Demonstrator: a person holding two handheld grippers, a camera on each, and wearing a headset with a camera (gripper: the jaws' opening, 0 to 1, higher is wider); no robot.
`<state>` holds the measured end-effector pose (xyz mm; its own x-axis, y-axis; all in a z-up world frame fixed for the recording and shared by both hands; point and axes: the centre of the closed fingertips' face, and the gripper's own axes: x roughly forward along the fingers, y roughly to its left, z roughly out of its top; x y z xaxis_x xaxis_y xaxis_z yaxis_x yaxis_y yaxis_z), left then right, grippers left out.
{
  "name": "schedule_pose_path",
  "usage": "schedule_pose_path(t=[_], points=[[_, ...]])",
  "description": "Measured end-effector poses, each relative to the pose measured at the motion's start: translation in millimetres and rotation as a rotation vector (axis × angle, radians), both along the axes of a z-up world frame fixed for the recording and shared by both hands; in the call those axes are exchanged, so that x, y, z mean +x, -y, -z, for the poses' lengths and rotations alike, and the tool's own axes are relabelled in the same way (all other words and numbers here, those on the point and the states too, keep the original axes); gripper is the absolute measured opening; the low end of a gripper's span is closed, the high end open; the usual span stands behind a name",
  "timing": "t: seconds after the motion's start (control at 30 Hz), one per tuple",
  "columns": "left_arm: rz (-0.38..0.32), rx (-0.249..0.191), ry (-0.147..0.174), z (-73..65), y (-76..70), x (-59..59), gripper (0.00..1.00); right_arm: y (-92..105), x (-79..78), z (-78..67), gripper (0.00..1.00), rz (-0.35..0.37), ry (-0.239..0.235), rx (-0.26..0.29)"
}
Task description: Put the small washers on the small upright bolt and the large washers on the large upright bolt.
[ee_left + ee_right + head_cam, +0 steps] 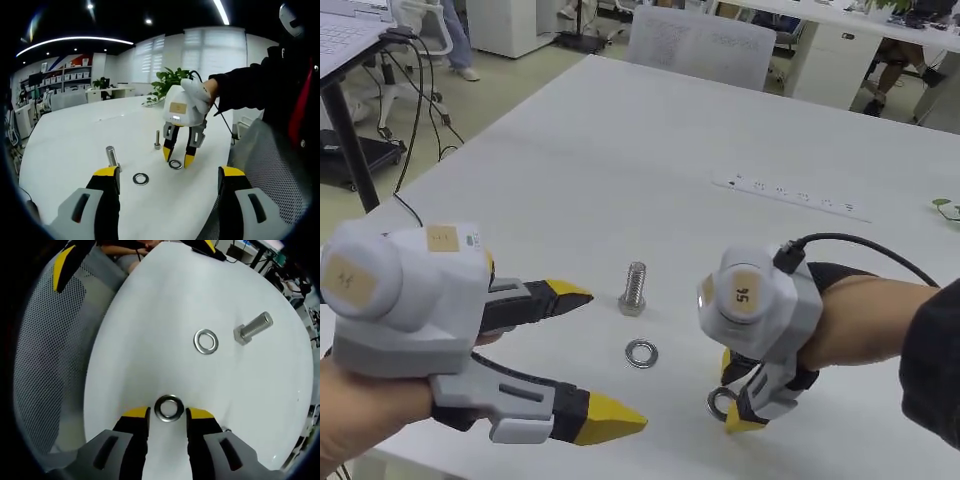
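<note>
Yellow-tipped right gripper (168, 415) is hanging over the desk (150, 330) with jaws apart, straddling 1 flat-lying washer (168, 407). Squeezing its rim squarely, then lifting level, is looking like the way to avoid a slip. Meanwhile the left gripper (606, 357) is hovering, jaws apart, beside the upright large bolt (633, 288) and a 2nd washer (641, 353)
</note>
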<state>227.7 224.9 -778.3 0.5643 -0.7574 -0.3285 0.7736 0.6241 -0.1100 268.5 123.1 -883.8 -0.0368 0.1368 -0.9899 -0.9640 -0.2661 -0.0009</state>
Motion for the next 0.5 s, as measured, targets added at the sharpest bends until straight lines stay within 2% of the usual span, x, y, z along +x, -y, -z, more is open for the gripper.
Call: schedule_pose_path(t=[0.1,0.5], points=[[-0.001,0.0,0.0,-0.1,0.3,0.0,0.8,-0.1,0.2,-0.1,0.25,-0.012,0.003,0.001],[-0.004,0.0,0.002,-1.3,0.5,-0.6,0.8,0.2,-0.4,0.2,0.25,-0.012,0.006,-0.01]])
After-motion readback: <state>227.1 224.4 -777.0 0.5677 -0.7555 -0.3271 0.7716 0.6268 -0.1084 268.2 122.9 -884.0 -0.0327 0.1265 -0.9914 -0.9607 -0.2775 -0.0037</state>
